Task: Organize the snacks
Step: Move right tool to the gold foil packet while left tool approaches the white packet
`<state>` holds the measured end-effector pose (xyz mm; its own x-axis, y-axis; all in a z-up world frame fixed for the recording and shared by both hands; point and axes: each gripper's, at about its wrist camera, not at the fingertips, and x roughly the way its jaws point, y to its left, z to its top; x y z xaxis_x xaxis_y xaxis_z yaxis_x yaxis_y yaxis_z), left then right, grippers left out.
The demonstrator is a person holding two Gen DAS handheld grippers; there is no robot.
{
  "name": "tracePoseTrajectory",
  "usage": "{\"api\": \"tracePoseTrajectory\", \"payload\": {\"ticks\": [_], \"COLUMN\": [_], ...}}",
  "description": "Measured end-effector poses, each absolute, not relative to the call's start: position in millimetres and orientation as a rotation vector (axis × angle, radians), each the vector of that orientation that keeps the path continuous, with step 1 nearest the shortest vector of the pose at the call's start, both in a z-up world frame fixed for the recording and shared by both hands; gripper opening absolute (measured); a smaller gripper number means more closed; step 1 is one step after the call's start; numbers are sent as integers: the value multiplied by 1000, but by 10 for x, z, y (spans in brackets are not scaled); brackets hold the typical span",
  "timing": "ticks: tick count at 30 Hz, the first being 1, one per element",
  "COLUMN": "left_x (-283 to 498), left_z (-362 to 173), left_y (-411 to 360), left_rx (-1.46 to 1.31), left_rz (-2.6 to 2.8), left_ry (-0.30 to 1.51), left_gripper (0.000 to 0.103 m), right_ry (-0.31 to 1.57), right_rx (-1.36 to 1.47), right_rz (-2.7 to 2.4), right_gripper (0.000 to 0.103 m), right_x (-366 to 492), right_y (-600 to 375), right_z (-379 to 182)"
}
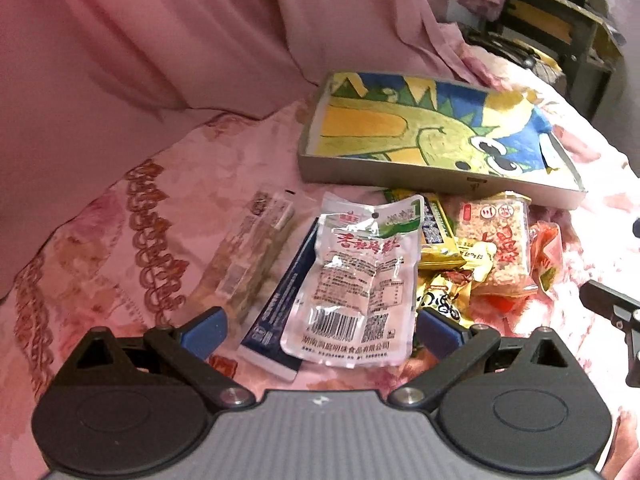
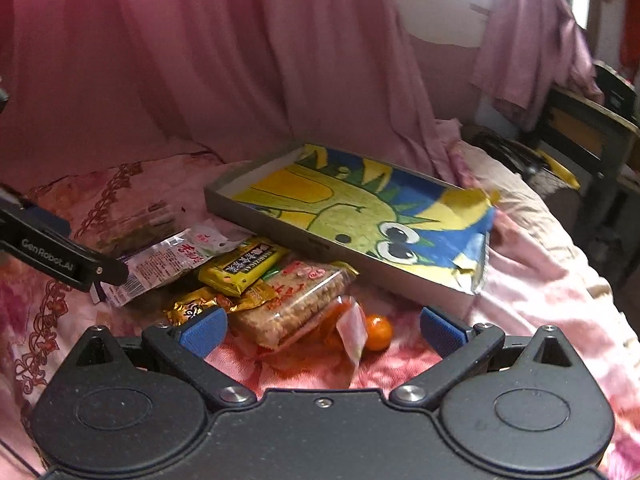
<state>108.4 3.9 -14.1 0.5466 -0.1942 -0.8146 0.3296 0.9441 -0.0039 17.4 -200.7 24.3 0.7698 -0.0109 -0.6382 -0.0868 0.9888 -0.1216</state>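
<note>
A pile of snack packets lies on a pink floral bedspread in front of a shallow grey tray [image 1: 360,172] [image 2: 256,216] lined with a dinosaur drawing. In the left wrist view my left gripper [image 1: 320,330] stands open just above a clear-and-white vacuum pouch [image 1: 356,276] that lies on a dark blue packet [image 1: 280,300]. A clear packet [image 1: 248,252] lies to the left. In the right wrist view my right gripper [image 2: 322,334] stands open over a rice-cracker pack [image 2: 296,300], an orange wrapped packet [image 2: 344,332] and a small orange ball [image 2: 378,332]. A yellow packet [image 2: 240,268] and gold wrappers [image 2: 196,308] lie beside them.
Pink curtains [image 2: 240,60] hang close behind the bed. A dark chair or desk frame [image 2: 592,132] stands at the far right beyond the bed's edge. Bare bedspread [image 2: 540,280] shows to the right of the tray.
</note>
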Motion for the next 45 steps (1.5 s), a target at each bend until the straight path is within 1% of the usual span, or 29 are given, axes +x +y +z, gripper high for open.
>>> {"api": "tracePoseTrajectory", "payload": {"ticks": [4, 12, 17, 24, 27, 32, 40, 42, 44, 45], "left_x": [1228, 1589, 1707, 1841, 1872, 1896, 1865, 1867, 1875, 1880], "left_z": [-225, -428, -473, -516, -516, -534, -538, -536, -535, -525], "left_y": [24, 210, 169, 94, 95, 67, -13, -21, -10, 6], "left_rx": [157, -71, -92, -94, -114, -105, -40, -30, -25, -27], "left_rz": [-339, -375, -436, -507, -539, -574, -614, -610, -591, -581], "left_ry": [982, 1121, 1145, 1190, 1203, 1214, 1197, 1185, 1172, 1164], "left_gripper": [103, 103, 103, 103, 103, 103, 102, 100, 88, 86], "right_ry": [718, 829, 881, 943, 943, 955, 938, 933, 933, 931], "right_rx": [-105, 36, 146, 334, 380, 439, 466, 467, 468, 467], "right_rz": [108, 277, 319, 350, 336, 300, 254, 246, 240, 236], "right_gripper": [102, 102, 102, 93, 87, 81, 79, 74, 70, 69], "right_x": [290, 405, 451, 558, 613, 689, 757, 772, 782, 784], "right_y": [-2012, -1839, -1820, -1839, -1829, -1827, -1790, -1768, -1745, -1741], "right_z": [176, -4, -110, -265, -327, -440, -534, -553, -569, -570]}}
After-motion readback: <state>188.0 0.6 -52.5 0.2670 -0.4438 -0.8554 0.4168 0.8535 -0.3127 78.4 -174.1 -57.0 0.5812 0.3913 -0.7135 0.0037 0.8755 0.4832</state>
